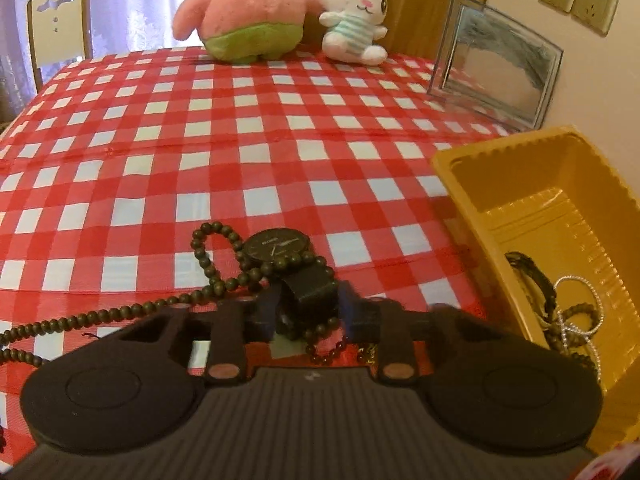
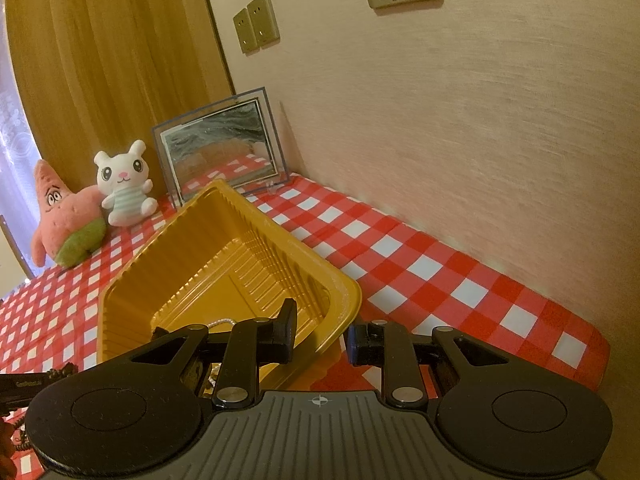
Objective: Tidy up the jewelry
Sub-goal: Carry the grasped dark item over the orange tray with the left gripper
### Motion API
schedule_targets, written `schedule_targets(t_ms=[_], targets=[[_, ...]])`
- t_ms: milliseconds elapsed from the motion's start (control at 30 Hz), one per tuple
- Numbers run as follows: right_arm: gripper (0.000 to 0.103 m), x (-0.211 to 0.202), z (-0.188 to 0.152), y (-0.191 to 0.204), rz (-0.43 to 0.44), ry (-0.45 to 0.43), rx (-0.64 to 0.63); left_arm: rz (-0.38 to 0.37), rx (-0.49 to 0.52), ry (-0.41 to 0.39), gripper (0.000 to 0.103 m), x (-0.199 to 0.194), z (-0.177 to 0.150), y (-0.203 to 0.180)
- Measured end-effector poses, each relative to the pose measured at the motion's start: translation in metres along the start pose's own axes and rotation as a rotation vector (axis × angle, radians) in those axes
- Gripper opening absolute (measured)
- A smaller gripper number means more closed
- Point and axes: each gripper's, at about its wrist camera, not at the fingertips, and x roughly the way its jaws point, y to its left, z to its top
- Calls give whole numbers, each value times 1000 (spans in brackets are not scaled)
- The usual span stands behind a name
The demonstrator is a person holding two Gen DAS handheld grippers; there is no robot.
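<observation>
The table (image 1: 240,128), under a red-and-white checked cloth, is serving as the sorting surface w/ the jewelry down at the near edge. At the far end a pink star plush (image 1: 244,12), a white bunny plush (image 1: 356,16) and a picture frame (image 1: 496,68) are standing clear of the work, so they look like decor only.

The yellow tray (image 1: 560,208) is sitting at the right of the table, beside the loose pieces, prob. so each piece needs only a short carry. It's already collecting things: a second watch (image 1: 532,280), a silver chain (image 1: 580,312) and some beads piled at its near end. The right gripper (image 2: 320,340) is straddling the tray's near corner, one finger inside the wall and one outside. Whether the pads are actually pinching the rim I can't tell from its own view; my guess is it's steadying the light tray so it isn't sliding during drops.

The left gripper (image 1: 308,304) is closing around the black watch (image 1: 280,252), fingers either side of the strap w/ the strap looped between them. They look clamped on it, tho that area is dark and blurry. A long string of dark beads (image 1: 212,256) is draped over the watch and trailing off left, so lifting the watch will prob. be dragging beads along.
</observation>
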Motion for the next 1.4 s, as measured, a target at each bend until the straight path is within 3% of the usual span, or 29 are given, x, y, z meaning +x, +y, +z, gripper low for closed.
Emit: schedule_targets(t_ms=[167, 300, 467, 767, 1167, 1400], targets=[[24, 3, 1, -1, 0, 5, 2, 6, 40, -32, 18, -25, -6, 8], [25, 3, 0, -2, 1, 8, 4, -39, 96, -61, 17, -63, -15, 15], [25, 4, 1, -2, 1, 11, 6, -35, 162, -9, 17, -89, -41, 26], [25, 5, 1, -3, 9, 8, -2, -18, 200, 73, 17, -97, -77, 30], [25, 3, 2, -1, 13, 7, -12, -114, 249, -4, 17, -118, -40, 2], [25, 2, 2, -1, 17, 6, -12, -262, 317, -89, 17, -133, -15, -41]])
